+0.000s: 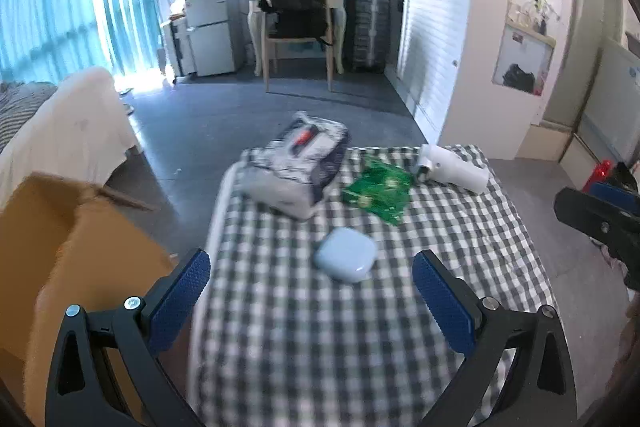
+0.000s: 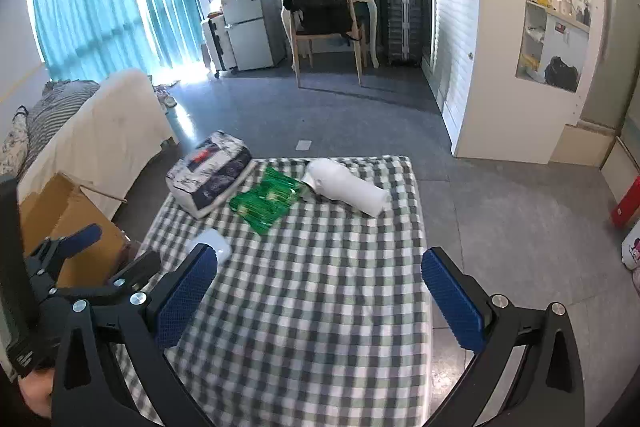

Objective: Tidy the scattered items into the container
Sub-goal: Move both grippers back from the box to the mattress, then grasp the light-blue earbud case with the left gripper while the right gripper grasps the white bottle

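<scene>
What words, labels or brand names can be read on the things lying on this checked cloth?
None can be read.
Tissue pack: red and dark print on top, too blurred.
Green packet: pale markings, too small and blurred.
White roll: no print visible.
Pale blue case: plain, no text visible.
Cardboard box: no marking visible.

On the counter (image 1: pixel 360 327), a case (image 1: pixel 345 254) lies at frame centre; behind it a tissue pack (image 1: pixel 296 163) at left, a packet (image 1: pixel 378 191) in the middle, a roll (image 1: pixel 454 167) at right; a cardboard box (image 1: pixel 72 247) stands lower left, off the counter's edge
</scene>
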Demonstrator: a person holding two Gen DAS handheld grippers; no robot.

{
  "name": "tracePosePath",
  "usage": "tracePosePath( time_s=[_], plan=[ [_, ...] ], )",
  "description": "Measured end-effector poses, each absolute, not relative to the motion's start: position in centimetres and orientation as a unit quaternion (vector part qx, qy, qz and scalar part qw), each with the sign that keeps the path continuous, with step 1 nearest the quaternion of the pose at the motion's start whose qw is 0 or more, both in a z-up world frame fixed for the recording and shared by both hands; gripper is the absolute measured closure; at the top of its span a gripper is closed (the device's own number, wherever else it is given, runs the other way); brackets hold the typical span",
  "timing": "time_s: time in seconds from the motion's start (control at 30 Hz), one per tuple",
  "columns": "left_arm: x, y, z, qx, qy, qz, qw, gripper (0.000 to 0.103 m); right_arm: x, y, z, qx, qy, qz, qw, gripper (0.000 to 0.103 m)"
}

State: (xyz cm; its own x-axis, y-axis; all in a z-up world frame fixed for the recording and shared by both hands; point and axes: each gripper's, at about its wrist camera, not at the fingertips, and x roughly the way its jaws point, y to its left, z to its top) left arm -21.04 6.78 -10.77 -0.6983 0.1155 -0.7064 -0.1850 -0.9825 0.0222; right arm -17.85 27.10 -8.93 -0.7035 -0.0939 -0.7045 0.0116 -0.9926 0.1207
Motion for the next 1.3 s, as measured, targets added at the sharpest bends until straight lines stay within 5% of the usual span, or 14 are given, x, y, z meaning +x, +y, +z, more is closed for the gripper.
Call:
tracePosePath(
  time_s=[0.6, 0.7, 0.93, 1.3],
  plan=[
    [-25.7, 9.2, -16.4, -0.421, 0.037, 0.902, 0.085, 0.001, -19.8, 29.7, -10.8, 0.385, -0.046, -0.922, 0.020, 0.000],
    [-25.9, 9.3, -16.7, -0.424, 0.037, 0.901, 0.084, 0.006, -20.2, 29.5, -11.0, 0.384, -0.045, -0.922, 0.022, 0.000],
    [-26.4, 9.2, -18.7, -0.455, 0.032, 0.886, 0.086, 0.045, -21.1, 29.3, -11.7, 0.388, -0.040, -0.920, 0.025, 0.000],
    [-25.5, 8.6, -18.1, -0.451, 0.018, 0.888, 0.093, 0.046, -23.6, 28.7, -14.1, 0.405, -0.025, -0.911, 0.066, 0.000]
  ],
)
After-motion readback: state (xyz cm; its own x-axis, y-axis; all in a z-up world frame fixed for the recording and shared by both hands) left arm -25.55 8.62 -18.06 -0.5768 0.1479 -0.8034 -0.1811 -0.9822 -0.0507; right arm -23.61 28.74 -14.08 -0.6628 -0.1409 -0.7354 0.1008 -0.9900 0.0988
